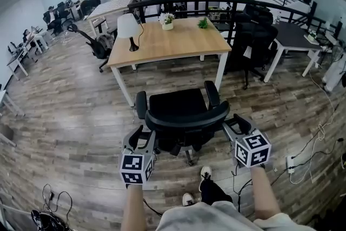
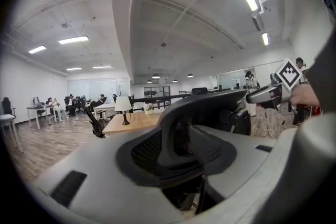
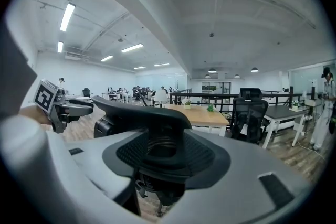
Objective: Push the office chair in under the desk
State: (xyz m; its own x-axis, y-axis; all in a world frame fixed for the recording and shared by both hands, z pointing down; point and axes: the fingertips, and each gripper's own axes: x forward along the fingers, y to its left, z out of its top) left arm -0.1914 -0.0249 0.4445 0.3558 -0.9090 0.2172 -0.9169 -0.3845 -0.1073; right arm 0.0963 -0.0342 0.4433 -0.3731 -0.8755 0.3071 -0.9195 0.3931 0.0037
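Plank flooring (image 1: 70,116) is carrying the whole job. The office chair (image 1: 181,111) is standing clear of the desk (image 1: 178,43), short of its near edge and offset toward the near right corner, with its back facing the person.

The left gripper (image 1: 143,137) is sitting at the left end of the backrest (image 2: 210,107) and the right gripper (image 1: 236,124) at the right end. Both sets of jaws are standing apart with the backrest rim lying between them. Neither pair appears to be clamping it.

Risks, as judged:
- The right armrest (image 1: 212,96) is lining up close to the desk leg (image 1: 220,70) at that corner, so a straight push is likely to strike it.
- Uneven pressure from the two grippers is liable to swivel the seat rather than roll it.
- With the jaws loose, the rim may be slipping out sideways.
- The person's shoe (image 1: 206,173) is resting near the castors and may be fouling them.
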